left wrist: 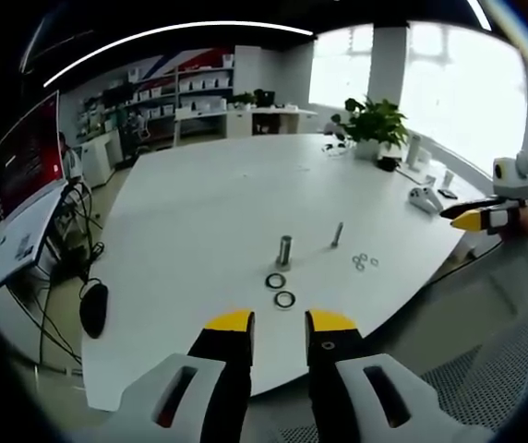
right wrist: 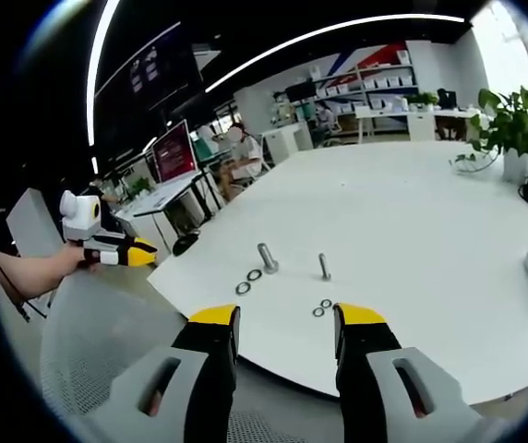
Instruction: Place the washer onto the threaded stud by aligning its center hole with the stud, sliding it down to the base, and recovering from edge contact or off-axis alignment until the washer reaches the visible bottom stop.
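Washers loose on the desk, both hand-held grippers empty.

Two small steel washers (right wrist: 322,307) lie just ahead of the right hand-held gripper (right wrist: 283,321), the nearer one, jaws apart; the slim upright threaded stud (right wrist: 324,267) rises beyond them. Left hand-held gripper (left wrist: 280,325) is also open before two larger rings (left wrist: 280,290).
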Motion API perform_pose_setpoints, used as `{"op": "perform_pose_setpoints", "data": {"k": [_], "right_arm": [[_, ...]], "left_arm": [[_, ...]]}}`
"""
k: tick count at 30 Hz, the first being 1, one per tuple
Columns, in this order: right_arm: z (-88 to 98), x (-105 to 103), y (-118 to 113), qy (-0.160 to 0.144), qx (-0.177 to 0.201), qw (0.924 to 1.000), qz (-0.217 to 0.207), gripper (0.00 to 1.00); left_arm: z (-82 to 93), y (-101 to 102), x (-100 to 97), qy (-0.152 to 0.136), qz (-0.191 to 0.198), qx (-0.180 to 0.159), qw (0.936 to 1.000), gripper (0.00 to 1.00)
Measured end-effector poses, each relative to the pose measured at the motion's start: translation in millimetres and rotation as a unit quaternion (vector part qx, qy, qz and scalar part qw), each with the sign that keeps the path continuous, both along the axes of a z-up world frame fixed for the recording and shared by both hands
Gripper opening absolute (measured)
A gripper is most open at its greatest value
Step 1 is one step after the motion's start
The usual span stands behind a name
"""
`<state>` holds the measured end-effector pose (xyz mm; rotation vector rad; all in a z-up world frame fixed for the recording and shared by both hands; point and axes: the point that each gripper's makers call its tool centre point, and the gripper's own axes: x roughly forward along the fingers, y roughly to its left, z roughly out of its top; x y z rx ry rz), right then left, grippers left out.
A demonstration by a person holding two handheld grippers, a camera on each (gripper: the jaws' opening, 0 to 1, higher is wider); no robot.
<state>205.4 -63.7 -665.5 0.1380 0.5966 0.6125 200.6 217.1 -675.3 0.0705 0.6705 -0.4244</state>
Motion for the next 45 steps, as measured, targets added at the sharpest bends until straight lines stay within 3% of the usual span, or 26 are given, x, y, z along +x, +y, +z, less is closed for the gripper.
{"op": "perform_pose_setpoints", "data": {"k": [15,17,21,26,33,45], "right_arm": [[-0.6,0,-1,0.001,-0.002,1.0000,0.000,0.43],[-3.9,-1,-1,0.011,-0.005,0.9999,-0.003,0.43],[-23.6,-7,-11,0.060,-0.033,0.9975,-0.018,0.44],[-23.3,-7,-9,0.058,-0.030,0.9978,-0.014,0.44],[-30.0,-11,-8,0.079,-0.035,0.9963,-0.007,0.44],[-29.9,-11,-8,0.077,-0.035,0.9964,-0.007,0.44]], "left_arm": [[-0.5,1,0.2,0.001,0.004,0.004,1.0000,0.20],[0.0,1,0.0,0.002,0.005,0.002,1.0000,0.20],[-1.7,1,-0.5,0.005,0.003,0.004,1.0000,0.20],[-3.0,1,-1.1,0.008,0.002,0.006,0.9999,0.20],[-3.2,0,-1.5,0.009,0.001,0.007,0.9999,0.20],[-3.2,1,-1.2,0.008,0.001,0.005,1.0000,0.20]]}}
